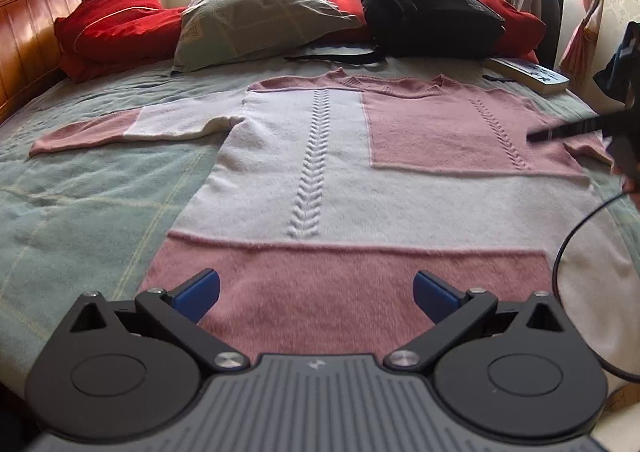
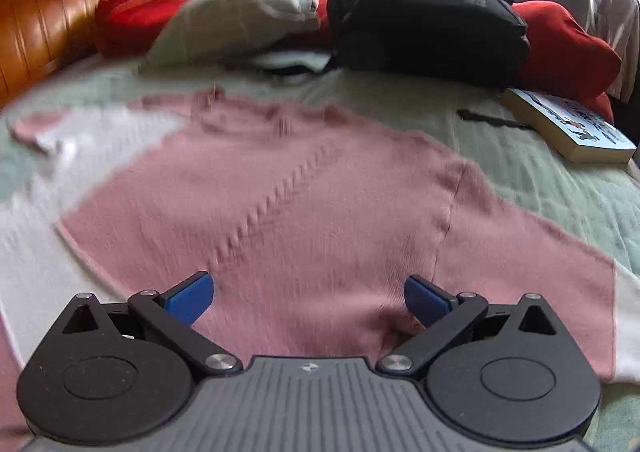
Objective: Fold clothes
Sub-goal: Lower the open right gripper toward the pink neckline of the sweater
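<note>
Through my left wrist camera, my left tongs are spread wide with nothing between the blue pads, hovering over the pink hem band of the sweater. The sweater lies flat on the bed, neckline toward the pillows, one sleeve stretched out to the left. Behind it are a red pillow, a grey pillow and a black backpack; a book lies near the far right corner. At the right edge I see part of my right tongs above the sweater's right shoulder.

Through my right wrist camera, which is blurred, my right tongs are also spread and empty, over the sweater's pink panel near the sleeve seam. The backpack and book lie beyond.
</note>
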`<state>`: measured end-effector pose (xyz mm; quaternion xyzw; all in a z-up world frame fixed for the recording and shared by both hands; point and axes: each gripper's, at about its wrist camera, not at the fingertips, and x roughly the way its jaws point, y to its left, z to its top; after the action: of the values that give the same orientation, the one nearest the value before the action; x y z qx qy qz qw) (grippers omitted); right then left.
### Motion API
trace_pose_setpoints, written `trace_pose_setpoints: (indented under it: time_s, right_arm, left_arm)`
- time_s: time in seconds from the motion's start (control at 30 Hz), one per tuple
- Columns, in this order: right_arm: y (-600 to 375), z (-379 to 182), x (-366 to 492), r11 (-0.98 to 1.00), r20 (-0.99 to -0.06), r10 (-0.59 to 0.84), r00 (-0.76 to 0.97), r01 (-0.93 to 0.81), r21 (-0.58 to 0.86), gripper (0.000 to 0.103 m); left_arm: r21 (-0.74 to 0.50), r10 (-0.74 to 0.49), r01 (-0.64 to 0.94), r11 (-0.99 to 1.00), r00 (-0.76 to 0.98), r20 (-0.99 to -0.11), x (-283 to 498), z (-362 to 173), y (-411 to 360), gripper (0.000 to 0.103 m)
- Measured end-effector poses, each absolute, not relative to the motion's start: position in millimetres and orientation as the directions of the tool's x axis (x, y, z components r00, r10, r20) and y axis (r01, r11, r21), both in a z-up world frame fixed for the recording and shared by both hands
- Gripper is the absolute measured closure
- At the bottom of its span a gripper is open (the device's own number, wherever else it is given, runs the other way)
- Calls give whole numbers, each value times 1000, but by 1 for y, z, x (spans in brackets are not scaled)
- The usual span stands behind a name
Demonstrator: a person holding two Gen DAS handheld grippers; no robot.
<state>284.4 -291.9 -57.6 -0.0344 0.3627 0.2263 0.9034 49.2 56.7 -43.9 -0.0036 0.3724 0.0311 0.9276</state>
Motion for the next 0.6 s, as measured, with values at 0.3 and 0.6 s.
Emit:
trace_pose_setpoints:
  time_s: [0.3,0.6]
  right_arm:
    - [-310,-57,396,871,-683,490,541,-282,402,0]
    - [-303,-87,452,906,-696,410,590,-175,385,0]
  left_arm:
    - [19,43,-42,999,713,-699,59,-47,58,1]
    - [28,60,-57,998,701,-711,64,-49,65,1]
